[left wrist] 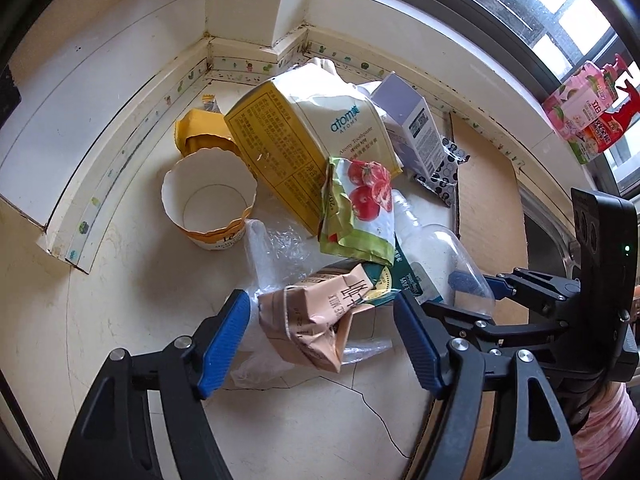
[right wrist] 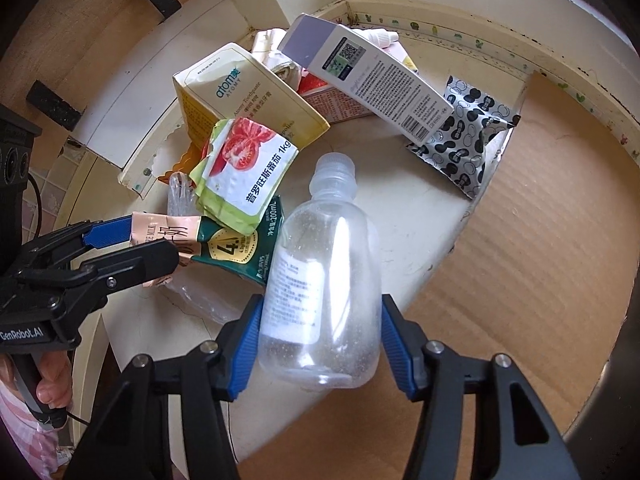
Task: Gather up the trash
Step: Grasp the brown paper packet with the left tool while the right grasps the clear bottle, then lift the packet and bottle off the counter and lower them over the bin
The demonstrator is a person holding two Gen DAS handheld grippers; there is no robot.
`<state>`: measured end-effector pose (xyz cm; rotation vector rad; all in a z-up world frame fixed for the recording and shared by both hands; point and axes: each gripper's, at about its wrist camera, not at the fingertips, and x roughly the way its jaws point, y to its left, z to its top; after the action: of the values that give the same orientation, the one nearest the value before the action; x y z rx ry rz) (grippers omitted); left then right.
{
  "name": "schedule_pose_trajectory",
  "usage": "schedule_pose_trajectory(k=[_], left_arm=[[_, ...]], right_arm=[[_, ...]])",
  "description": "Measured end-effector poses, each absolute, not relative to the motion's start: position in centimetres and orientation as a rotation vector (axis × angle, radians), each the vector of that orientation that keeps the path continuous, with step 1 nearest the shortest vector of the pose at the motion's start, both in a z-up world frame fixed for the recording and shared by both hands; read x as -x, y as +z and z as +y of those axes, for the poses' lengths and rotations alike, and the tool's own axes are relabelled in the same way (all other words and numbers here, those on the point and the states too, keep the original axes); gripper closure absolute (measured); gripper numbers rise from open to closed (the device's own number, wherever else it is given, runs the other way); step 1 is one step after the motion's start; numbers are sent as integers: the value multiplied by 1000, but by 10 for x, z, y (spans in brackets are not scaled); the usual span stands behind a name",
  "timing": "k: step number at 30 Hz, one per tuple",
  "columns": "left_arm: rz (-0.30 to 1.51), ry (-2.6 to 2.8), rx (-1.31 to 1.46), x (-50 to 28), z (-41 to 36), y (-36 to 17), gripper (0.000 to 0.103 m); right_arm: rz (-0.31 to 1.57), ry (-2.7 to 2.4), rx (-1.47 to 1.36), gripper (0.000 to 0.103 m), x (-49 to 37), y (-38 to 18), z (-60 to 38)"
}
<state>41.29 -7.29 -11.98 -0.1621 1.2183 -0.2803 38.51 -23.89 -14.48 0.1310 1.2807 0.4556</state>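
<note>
A trash pile lies in a floor corner. My right gripper (right wrist: 320, 344) is shut on a clear plastic bottle (right wrist: 320, 280), its blue pads pressing both sides of the body; the bottle also shows in the left wrist view (left wrist: 436, 256). My left gripper (left wrist: 320, 340) is open with a crumpled beige milk carton (left wrist: 316, 320) between its pads (left wrist: 224, 340); the carton shows in the right wrist view (right wrist: 168, 236). Behind lie a tomato pouch (left wrist: 360, 208), a yellow-white toothpaste box (left wrist: 304, 140), a torn paper cup (left wrist: 208, 200) and a green carton (right wrist: 240, 248).
A lilac-white box (right wrist: 372, 76) and a black-dotted foil wrapper (right wrist: 468, 140) lie at the back. Clear plastic film (left wrist: 276, 248) is under the cartons. Flat cardboard (right wrist: 540, 240) covers the floor on the right. Baseboards (left wrist: 132, 136) and a window sill (left wrist: 440, 40) close the corner.
</note>
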Motion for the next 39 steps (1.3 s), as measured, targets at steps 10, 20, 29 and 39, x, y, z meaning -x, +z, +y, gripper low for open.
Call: schedule_pose_trajectory(k=[10,20,29,39], left_arm=[[1186,-274,194,-402,-64,-109,58],[1102,-257,211,-377,-60,-71,63],[1027,-225,210,-334,-44,-25,63],[952,-269,199,-242,-25,22,63]], right_arm=[[1251,443,-140,48,-376,-135,-245],[1214,430,-159,49,-359,-116,-252],[1148,426,-196,49,-326,-85,-267],[1072,426,-186,49,-246,-38,-257]])
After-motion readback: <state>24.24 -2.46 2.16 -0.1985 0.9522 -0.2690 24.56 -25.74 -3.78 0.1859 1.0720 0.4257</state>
